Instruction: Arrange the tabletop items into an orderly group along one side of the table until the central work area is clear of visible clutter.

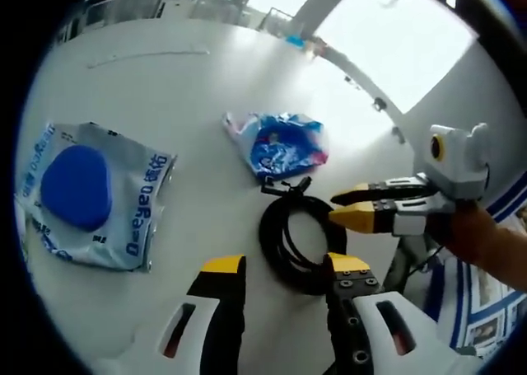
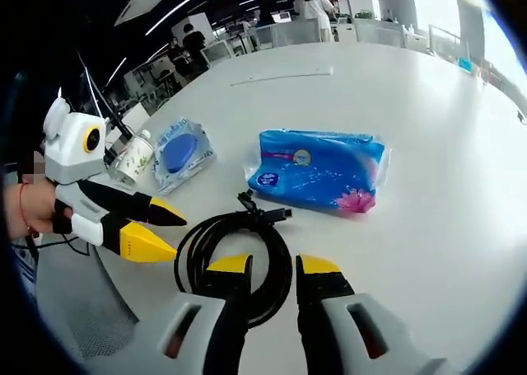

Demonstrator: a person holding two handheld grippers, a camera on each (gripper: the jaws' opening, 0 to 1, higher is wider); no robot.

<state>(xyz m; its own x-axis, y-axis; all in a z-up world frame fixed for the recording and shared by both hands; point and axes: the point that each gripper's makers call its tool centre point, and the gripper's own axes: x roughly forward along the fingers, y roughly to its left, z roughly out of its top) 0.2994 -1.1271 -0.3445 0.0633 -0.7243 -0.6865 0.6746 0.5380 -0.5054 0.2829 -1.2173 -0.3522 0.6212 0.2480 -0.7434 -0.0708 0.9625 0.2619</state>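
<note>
Black cable coil [image 2: 235, 255] near table edge [image 2: 123, 309], both grippers [image 1: 284, 268] [image 2: 272, 268] apart, wide bare tabletop beyond.

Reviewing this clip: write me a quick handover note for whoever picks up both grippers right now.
Left gripper: open, empty, hanging over the coiled black cable.
Right gripper: open, empty, over the same cable's near edge.
On the white table: blue tissue pack just beyond the cable, clear wipes pack with blue lid farther off, printed paper cup beside the wipes pack.
Done: nothing grouped yet.
Left: probably pick up the cable first, then line everything up along one side.
</note>
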